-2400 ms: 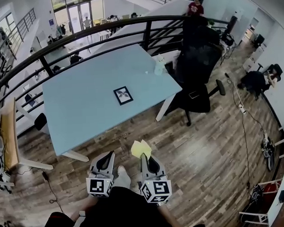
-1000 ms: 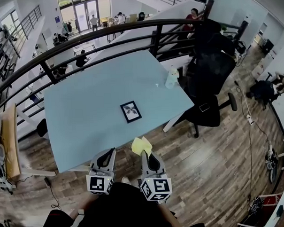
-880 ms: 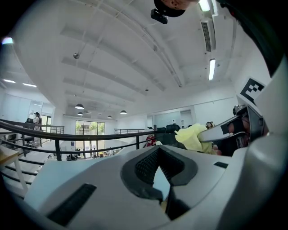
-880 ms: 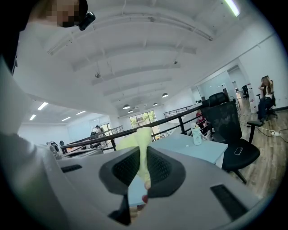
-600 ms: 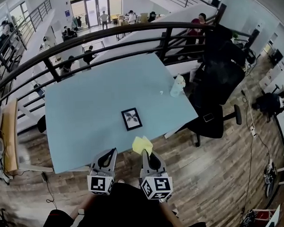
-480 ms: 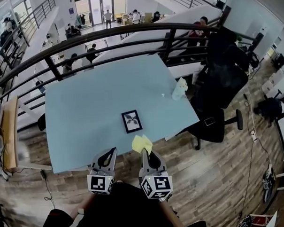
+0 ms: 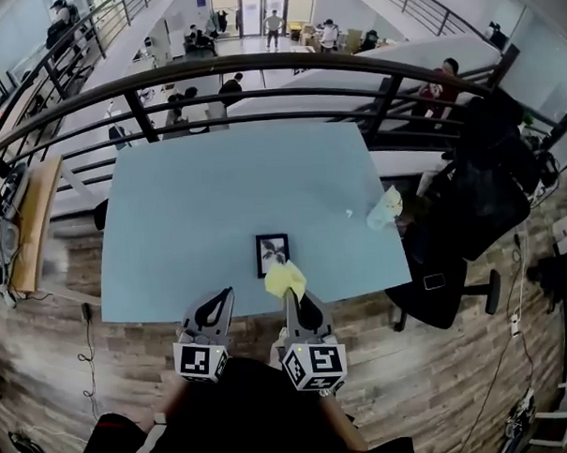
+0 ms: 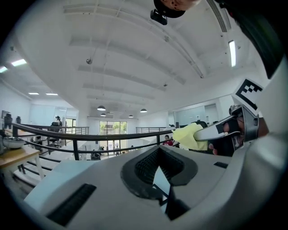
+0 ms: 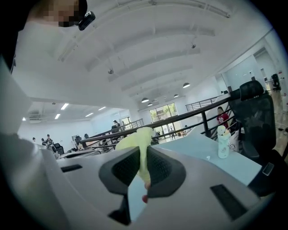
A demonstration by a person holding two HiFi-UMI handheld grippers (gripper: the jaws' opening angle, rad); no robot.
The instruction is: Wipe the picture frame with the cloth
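Ahead of you stood a pale blue table (image 7: 216,196). Near its right edge a white bottle (image 7: 388,207) stood upright, with a tiny white scrap (image 7: 350,213) just beside it. A black office chair (image 7: 475,212) sat off that side on the wood-plank floor (image 7: 430,365). A dark curved railing (image 7: 258,67) ran behind the table, and beyond it people (image 7: 231,87) were on a lower level. A wooden bench (image 7: 35,218) stood at your left.

Grey left gripper (image 7: 223,294), right gripper (image 7: 289,296); black pads (image 9: 123,167), black-white marker cubes (image 7: 201,360); probably dark top (image 7: 245,422).
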